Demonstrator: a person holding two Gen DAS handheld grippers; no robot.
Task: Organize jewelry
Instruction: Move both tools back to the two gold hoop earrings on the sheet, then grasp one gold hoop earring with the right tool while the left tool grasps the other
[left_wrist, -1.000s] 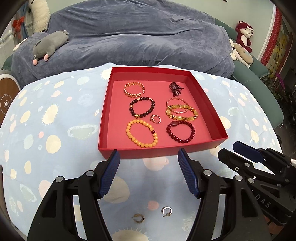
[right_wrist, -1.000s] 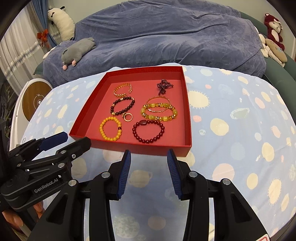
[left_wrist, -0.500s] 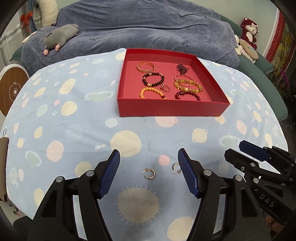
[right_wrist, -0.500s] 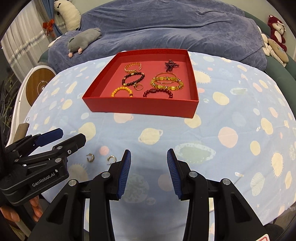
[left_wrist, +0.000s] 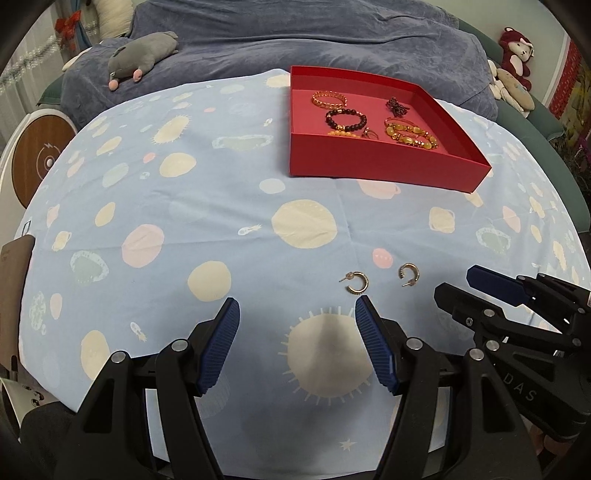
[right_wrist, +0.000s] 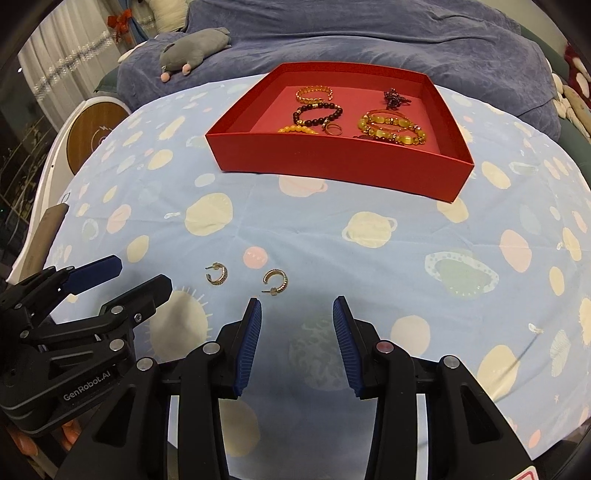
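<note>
Since a second ago I've pulled both grippers back from the red tray (left_wrist: 384, 162), so the two gold hoop earrings now lie ahead of the fingers on the planet-print cloth (left_wrist: 177, 206). My left gripper (left_wrist: 297, 341) is spread wide with nothing in it, and the left earring (left_wrist: 357, 283) sits just past its right fingertip. My right gripper (right_wrist: 297, 334) is also released and empty; the right earring (right_wrist: 276, 282) lies just beyond its left fingertip. The right wrist view shows the dark red bracelet (right_wrist: 380, 137) peeking over the tray's near wall; the left view hides it. Both show the bracelets and a ring (left_wrist: 370, 133) inside.
</note>
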